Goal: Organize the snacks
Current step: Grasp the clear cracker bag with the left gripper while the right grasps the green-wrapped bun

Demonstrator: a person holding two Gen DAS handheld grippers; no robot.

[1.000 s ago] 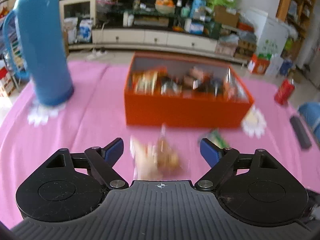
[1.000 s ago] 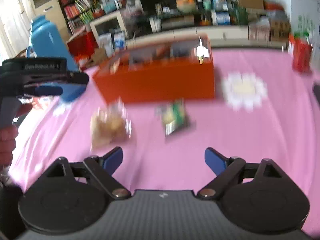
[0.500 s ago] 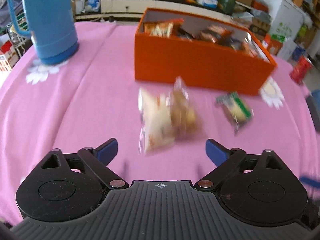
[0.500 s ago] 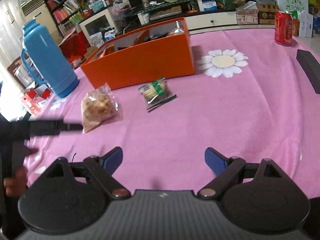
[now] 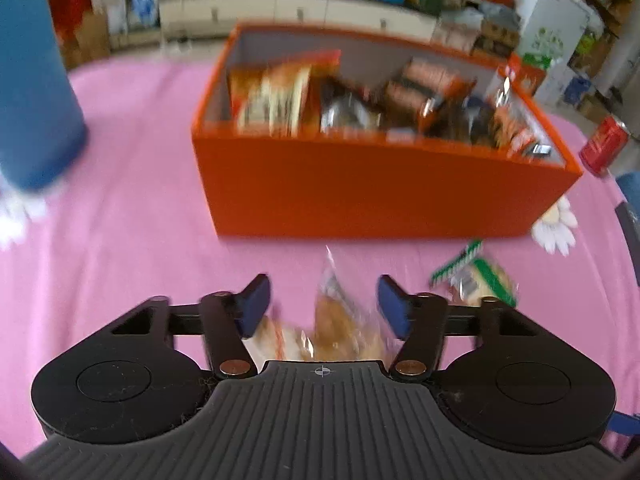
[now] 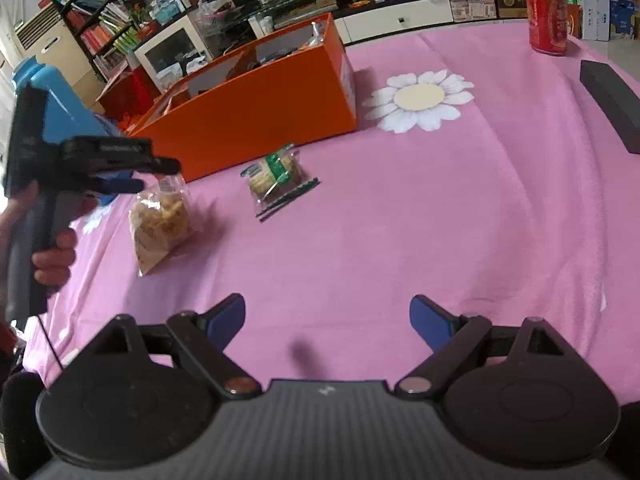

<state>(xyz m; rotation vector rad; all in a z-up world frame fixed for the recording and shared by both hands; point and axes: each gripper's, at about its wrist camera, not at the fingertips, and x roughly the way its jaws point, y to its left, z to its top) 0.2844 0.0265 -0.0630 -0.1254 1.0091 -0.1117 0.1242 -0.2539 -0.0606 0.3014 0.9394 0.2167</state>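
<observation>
One clear snack bag [image 5: 340,328] between the half-spread, non-touching fingers of the left hand-held gripper [image 5: 324,304].

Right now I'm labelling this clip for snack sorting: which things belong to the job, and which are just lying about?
Job:
clear bag of golden snacks, under the left gripper, jaws open
green-labelled snack pack
orange box, already holding packets

Lying about:
blue thermos
red can
black bar
</observation>
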